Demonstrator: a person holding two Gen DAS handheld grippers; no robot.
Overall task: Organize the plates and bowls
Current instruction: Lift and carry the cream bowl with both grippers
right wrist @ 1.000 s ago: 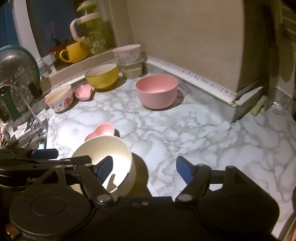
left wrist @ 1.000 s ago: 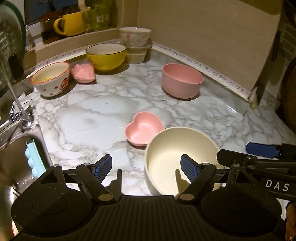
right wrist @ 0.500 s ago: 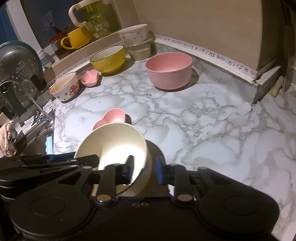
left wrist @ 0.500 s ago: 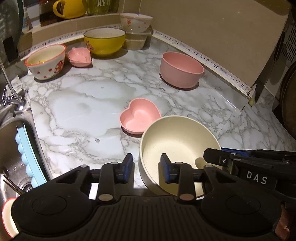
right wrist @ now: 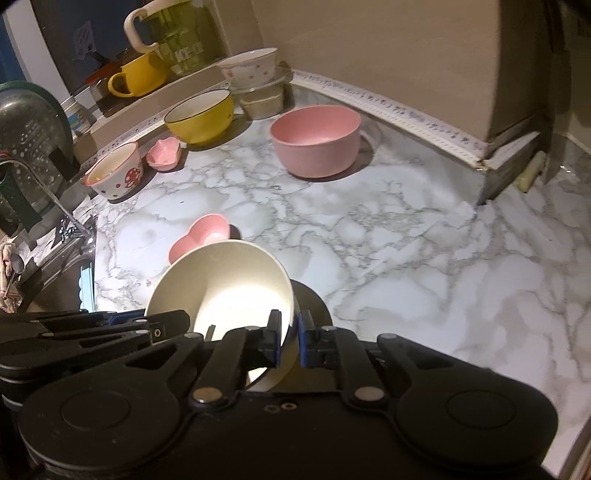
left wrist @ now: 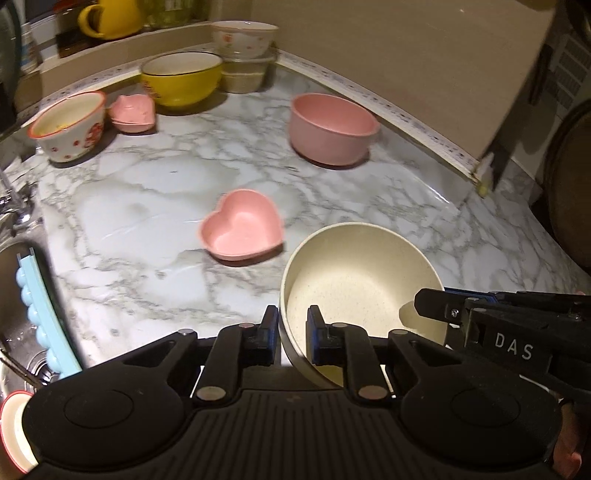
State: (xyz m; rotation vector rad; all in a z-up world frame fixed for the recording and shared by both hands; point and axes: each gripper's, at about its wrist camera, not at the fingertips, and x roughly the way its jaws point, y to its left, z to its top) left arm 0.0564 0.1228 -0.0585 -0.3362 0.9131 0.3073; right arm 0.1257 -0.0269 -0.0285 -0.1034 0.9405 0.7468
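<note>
A cream bowl (left wrist: 360,280) is held off the marble counter by both grippers and tilts toward the left. My left gripper (left wrist: 292,334) is shut on its near left rim. My right gripper (right wrist: 288,339) is shut on its right rim, and the bowl also shows in the right wrist view (right wrist: 229,284). A pink heart-shaped dish (left wrist: 242,229) lies on the counter just beyond the bowl. A round pink bowl (left wrist: 330,129) stands farther back, also in the right wrist view (right wrist: 316,138).
At the back stand a yellow bowl (left wrist: 181,79), a spotted white bowl (left wrist: 68,125), a small pink dish (left wrist: 133,112) and a floral bowl stacked on containers (left wrist: 245,35). A sink (left wrist: 14,295) with a blue rack lies left. A wall corner (right wrist: 509,155) juts out right.
Both grippers closed on the cream bowl's rim, then lifted and tilted it off the counter. The cameras moved up and back slightly.
</note>
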